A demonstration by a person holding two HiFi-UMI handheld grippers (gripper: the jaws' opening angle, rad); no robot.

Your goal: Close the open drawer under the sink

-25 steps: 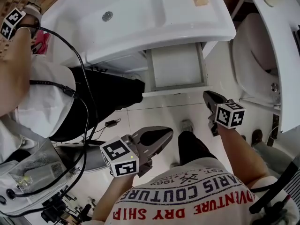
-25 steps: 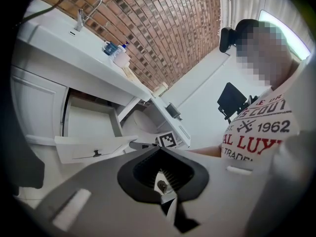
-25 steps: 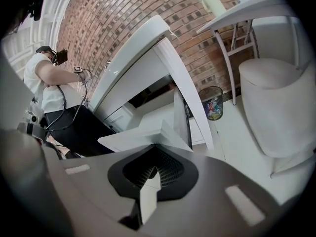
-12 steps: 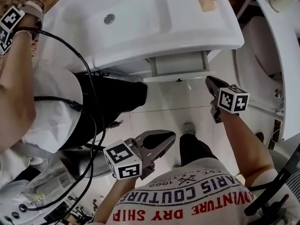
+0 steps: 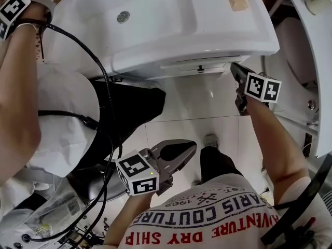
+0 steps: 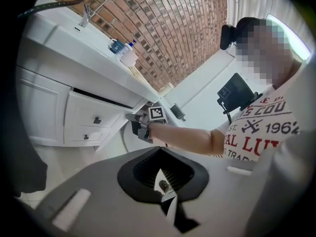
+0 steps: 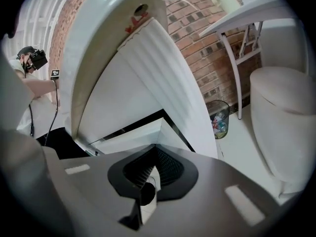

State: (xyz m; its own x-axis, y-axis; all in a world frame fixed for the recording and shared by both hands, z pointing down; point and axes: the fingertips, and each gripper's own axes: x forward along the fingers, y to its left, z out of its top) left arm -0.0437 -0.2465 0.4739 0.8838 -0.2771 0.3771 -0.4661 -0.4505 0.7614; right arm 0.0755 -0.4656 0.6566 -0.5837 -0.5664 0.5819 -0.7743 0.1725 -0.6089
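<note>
The white drawer (image 5: 193,65) under the sink (image 5: 155,25) sits pushed in, its front almost level with the cabinet and its small dark knob facing the floor side. My right gripper (image 5: 234,69) is shut and empty, its tip at the drawer front's right end; whether it touches I cannot tell. In the left gripper view the same drawer front (image 6: 94,116) shows with a thin dark gap above it, and the right gripper (image 6: 138,125) is beside it. My left gripper (image 5: 188,150) hangs low over the floor, shut on nothing, well back from the cabinet.
Another person in a white top and black trousers (image 5: 124,105) stands at the left by the sink, with a marker cube (image 5: 11,10) and a black cable (image 5: 101,82). A toilet (image 5: 298,51) stands right. A bin (image 7: 220,117) is against the brick wall.
The drawer has slid from wide open to nearly flush under the sink. My right gripper followed it toward the cabinet. The left gripper has barely moved.
</note>
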